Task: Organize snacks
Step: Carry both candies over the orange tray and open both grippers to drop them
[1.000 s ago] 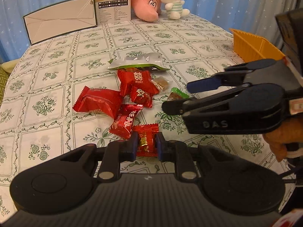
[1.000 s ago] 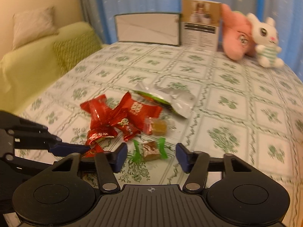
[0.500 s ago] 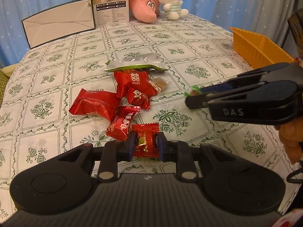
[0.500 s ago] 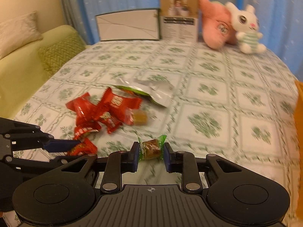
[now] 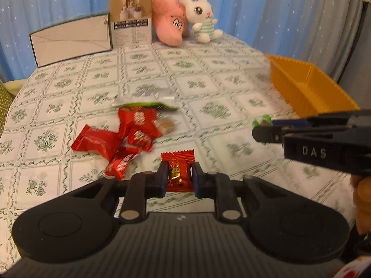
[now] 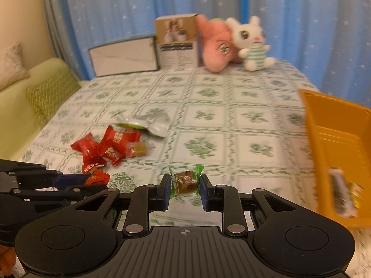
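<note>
Both claws are loaded. The left gripper (image 5: pixel 178 178) pinches a red candy (image 5: pixel 178 172) across its middle, the wrapper standing upright between the pads. The right gripper (image 6: pixel 184 191) pinches a green-ended toffee (image 6: pixel 185 181) by its twisted ends. Both sweets appear lifted clear of the table (image 5: pixel 208 74), near its front edge, though the exact height is hard to judge.

The step in hand looks like the carry to the orange bin (image 6: pixel 336 139) at the table's right edge. To do it well, I would keep both grips closed until each sweet is over the bin's floor, not its rim, then let go low so nothing bounces out. The right gripper is nearer the bin and probably ought to go first, leaving the left room to follow without the two tools crossing. The toffee is held only by soft wrapper ends, so a quick swing might shake it loose.

The right view looks into the bin and shows a couple of wrapped items (image 6: pixel 343 194) already lying at its near end; the left view shows only the bin's wall and far part. The left view shows more clearly the pile (image 5: pixel 120 139) of red packets, a brown sweet and the silver pouch (image 5: pixel 143 100) left mid-table.
</note>
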Motion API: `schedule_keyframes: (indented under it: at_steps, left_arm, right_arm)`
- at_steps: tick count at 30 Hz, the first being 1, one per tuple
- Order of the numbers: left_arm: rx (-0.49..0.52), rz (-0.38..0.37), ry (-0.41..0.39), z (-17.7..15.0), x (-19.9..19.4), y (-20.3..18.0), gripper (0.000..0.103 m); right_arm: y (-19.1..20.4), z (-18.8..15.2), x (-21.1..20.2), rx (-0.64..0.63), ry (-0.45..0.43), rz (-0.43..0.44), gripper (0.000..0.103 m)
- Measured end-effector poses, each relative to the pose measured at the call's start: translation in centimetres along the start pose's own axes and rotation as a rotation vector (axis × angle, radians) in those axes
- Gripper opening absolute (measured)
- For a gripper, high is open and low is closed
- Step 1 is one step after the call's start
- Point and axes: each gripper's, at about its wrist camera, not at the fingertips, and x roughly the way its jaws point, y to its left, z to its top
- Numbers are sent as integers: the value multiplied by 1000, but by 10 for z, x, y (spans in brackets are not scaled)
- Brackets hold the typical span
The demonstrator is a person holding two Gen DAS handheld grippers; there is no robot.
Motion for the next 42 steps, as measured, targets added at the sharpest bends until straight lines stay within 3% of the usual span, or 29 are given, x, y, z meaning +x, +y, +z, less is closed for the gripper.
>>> schedule_keyframes:
  at_steps: [11,17,27,42]
  left_arm:
    - [57,-105,-117,57,-43,-93,19]
    - [97,-176,-144,82,-46,-145,19]
    - [170,-244,-114,98,-22,-208,19]
    - [216,-284,-44,107,23,-238,19]
  right_arm:
    - [-64,17,-102,198,-93,-82,27]
    - [-113,24,-144,228,-141,-188,27]
    - [-174,5,-162,256,-127,-298,27]
    - [-217,-6,-156,306,-100,-313,27]
